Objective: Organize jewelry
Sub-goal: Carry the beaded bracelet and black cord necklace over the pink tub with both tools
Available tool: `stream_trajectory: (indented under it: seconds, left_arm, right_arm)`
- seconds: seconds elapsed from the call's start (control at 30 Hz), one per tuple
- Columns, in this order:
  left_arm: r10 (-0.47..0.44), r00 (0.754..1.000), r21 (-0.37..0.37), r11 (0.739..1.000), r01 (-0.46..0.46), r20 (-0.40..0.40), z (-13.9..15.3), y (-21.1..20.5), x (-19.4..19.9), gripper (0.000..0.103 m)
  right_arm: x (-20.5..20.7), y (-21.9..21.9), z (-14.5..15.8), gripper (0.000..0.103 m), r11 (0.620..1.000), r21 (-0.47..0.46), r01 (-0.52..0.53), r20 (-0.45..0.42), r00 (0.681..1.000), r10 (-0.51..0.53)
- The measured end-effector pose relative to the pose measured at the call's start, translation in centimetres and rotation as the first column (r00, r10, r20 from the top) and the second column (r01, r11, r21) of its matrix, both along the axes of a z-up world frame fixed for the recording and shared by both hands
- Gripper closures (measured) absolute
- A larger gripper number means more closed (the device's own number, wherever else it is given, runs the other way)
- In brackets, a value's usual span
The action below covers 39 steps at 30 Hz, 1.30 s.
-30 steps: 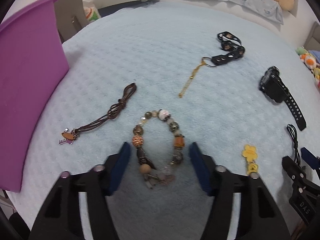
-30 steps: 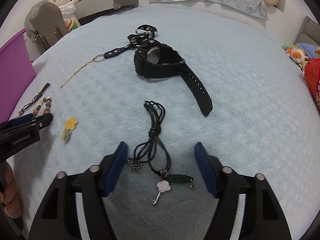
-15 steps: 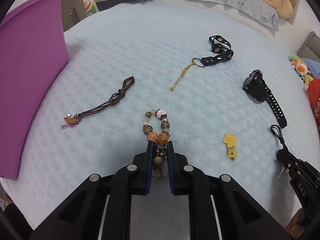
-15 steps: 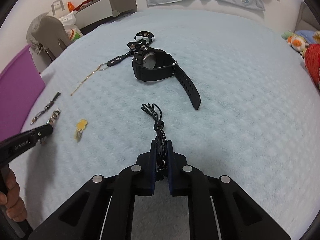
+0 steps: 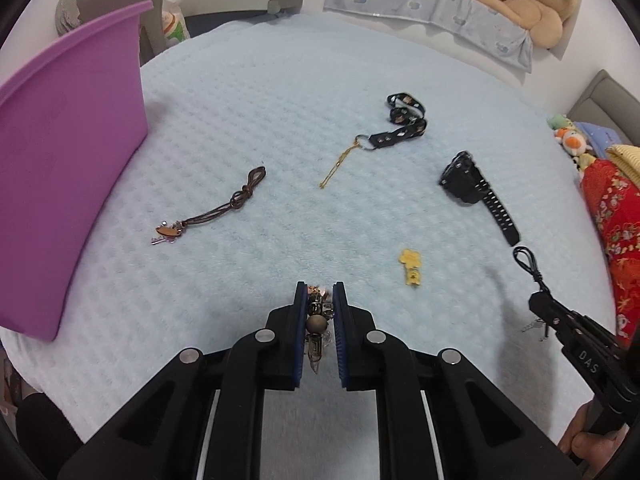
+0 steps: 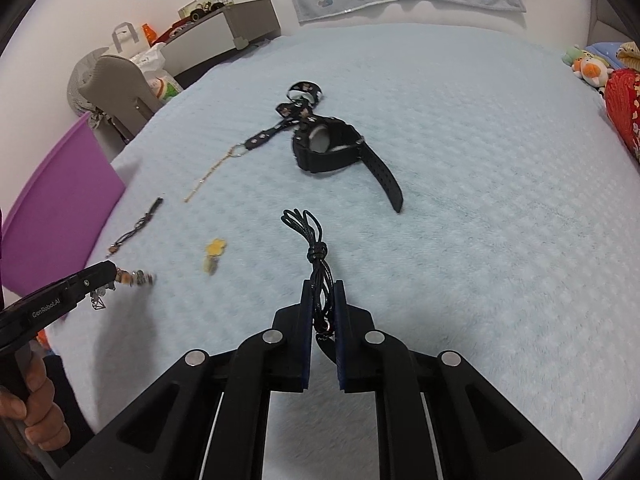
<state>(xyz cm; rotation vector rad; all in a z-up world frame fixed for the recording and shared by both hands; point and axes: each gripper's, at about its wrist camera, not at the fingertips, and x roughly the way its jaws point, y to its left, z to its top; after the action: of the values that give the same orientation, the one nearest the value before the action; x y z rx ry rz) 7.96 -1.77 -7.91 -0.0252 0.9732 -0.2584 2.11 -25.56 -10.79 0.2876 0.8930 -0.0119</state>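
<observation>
Purple plastic is standing at about ten o'clock from the left gripper (image 5: 320,308): the purple bin (image 5: 68,184) at the left edge of the bed (image 5: 280,80), its open side not showing from here. That gripper is clenching the beaded bracelet (image 5: 318,326), which is hanging bunched between the blue pads and looking clear of the blanket. In my judgement the bin is where the jewelry is going, so the left gripper is the nearer one, with bare blanket lying between it and the bin wall.

The right gripper (image 6: 323,304) is clamping the black cord necklace (image 6: 310,236) near its pendant end, the cord running straight out toward twelve o'clock with its looped end trailing over the blanket. To reach the bin it is having to cross at nine o'clock, where the left gripper is sitting, so the two could be getting in each other's way.

Still lying loose on the bed are the brown cord necklace (image 5: 224,210) at eleven o'clock of the left gripper, the gold chain (image 5: 340,164) joined to a black studded strap (image 5: 400,128) at twelve to one, the yellow flower charm (image 5: 411,266) at two, and the black watch (image 5: 476,194) farther right. The brown necklace is lying nearest the bin and may be snagging a dangling bracelet.
</observation>
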Motion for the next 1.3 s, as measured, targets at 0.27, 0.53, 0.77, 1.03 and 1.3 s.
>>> stream_trajectory:
  seconds: [0.27,0.53,0.77,1.03,1.3]
  left_arm:
    - [-0.010,1.000,-0.047,0.999,0.011,0.025,2.1,1.4,-1.2,0.090]
    - [-0.010,0.998,-0.092,0.996,0.016,0.060,5.0,3.1,-2.1,0.090]
    - [0.005,0.997,-0.130,0.992,0.004,0.073,8.6,4.8,-1.7,0.090]
    - [0.051,0.987,-0.129,0.991,-0.031,0.151,14.3,7.6,-0.4,0.090]
    - [0.120,0.969,-0.121,0.988,-0.095,0.216,18.0,12.1,0.3,0.090]
  right_arm:
    - [-1.0,1.4,1.8,0.094,1.000,0.013,-0.019,0.020,1.000,0.019]
    - [-1.2,3.0,3.6,0.094,0.998,0.017,-0.056,0.044,0.998,0.055]
    - [-0.5,4.3,5.8,0.094,0.995,0.030,-0.092,0.078,0.993,0.089]
    - [1.5,7.2,9.6,0.094,0.985,0.052,-0.163,0.140,0.978,0.155]
    - [4.6,12.9,13.7,0.094,0.957,0.055,-0.286,0.197,0.942,0.271]
